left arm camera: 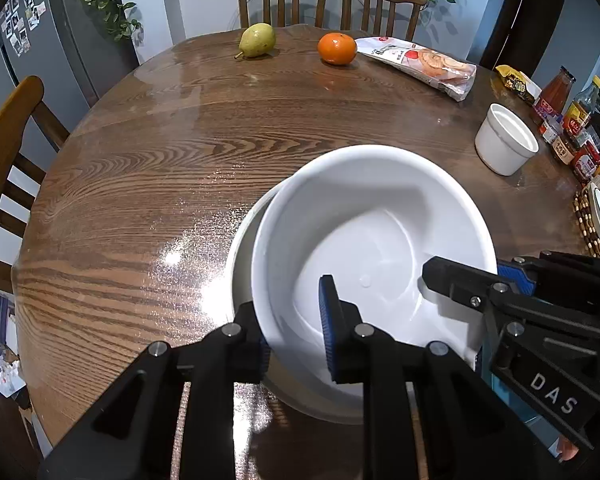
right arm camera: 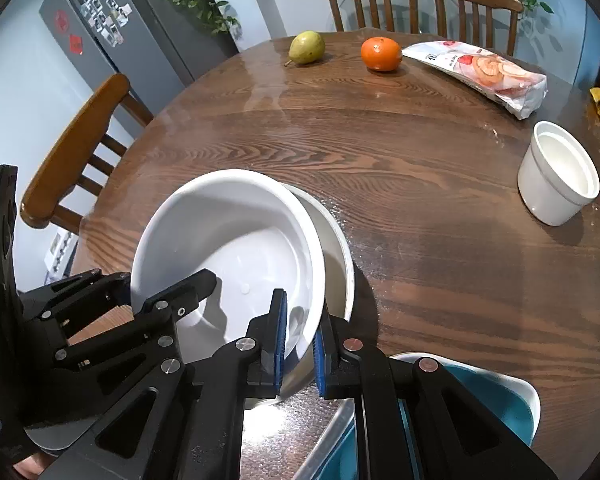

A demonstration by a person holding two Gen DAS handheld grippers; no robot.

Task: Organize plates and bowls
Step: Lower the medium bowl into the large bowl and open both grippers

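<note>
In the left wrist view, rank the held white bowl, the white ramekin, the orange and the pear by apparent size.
1. White bowl, though nearest the camera.
2. White ramekin.
3. Orange and pear: look alike, so unranked.

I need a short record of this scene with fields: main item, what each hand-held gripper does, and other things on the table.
main item: upper white bowl, tilted inside a lower white bowl
left hand-held gripper: shut on the upper bowl's near rim
right hand-held gripper: shut on the same bowl's rim, other side
surface: round wooden table
fruit: pear, orange, far edge
other: snack bag, white ramekin, teal dish
</note>
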